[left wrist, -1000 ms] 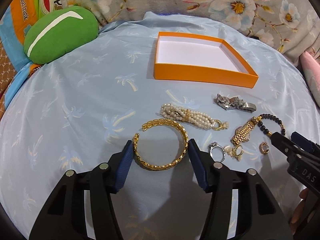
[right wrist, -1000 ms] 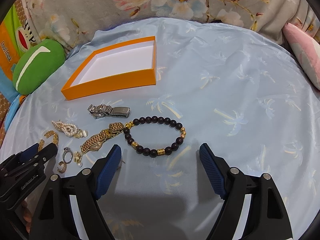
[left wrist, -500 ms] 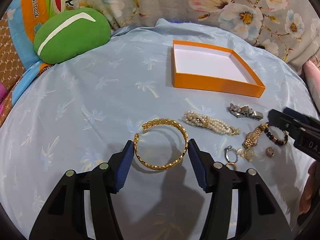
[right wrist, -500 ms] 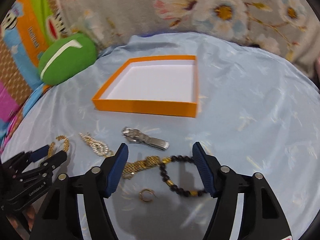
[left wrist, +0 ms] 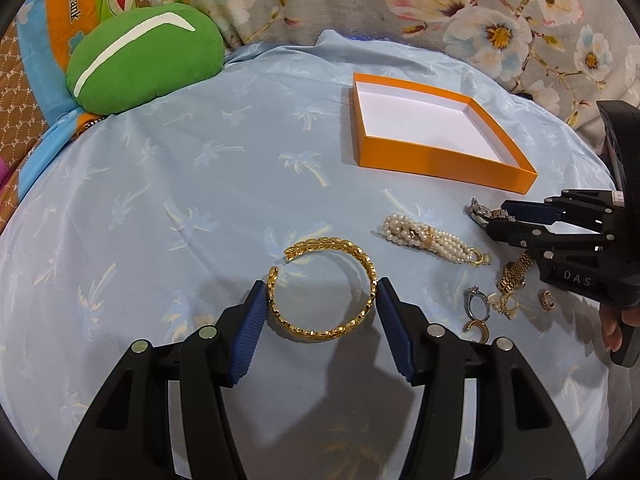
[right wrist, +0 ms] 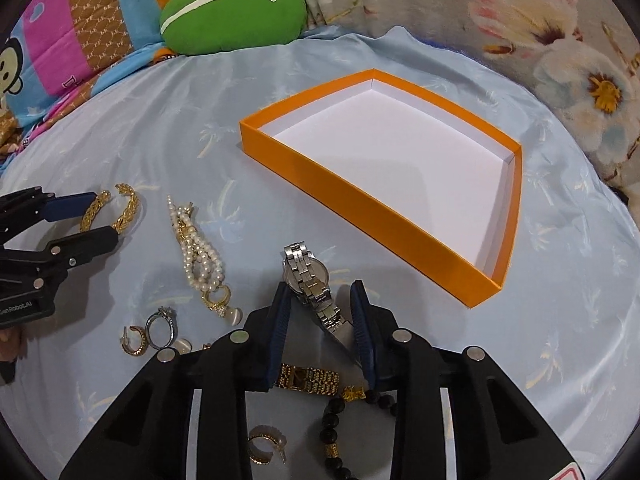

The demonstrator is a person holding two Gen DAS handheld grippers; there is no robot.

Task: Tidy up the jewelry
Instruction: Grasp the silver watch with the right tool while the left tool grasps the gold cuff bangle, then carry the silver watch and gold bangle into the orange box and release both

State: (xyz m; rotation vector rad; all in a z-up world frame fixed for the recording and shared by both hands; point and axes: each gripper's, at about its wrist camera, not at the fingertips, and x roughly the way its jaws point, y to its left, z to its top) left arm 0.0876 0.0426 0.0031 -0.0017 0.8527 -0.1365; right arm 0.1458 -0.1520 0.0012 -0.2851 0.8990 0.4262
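The left gripper (left wrist: 322,300) stands open, its pads touching one gold cuff bracelet (left wrist: 322,286) lying between them. The right gripper (right wrist: 320,312) is open too, with one silver watch (right wrist: 310,284) between its pads. Ahead of both sits one orange box (right wrist: 360,208). Left of the right gripper lie one pearl bracelet (right wrist: 198,248) and one silver ring (right wrist: 160,326); beneath it, one gold watch (right wrist: 308,376) and one dark bead bracelet (right wrist: 336,424).

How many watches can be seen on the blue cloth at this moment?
2. The silver watch lies between the right gripper's fingers, near the orange box. The gold watch lies beneath that gripper, partly hidden; others could be covered.
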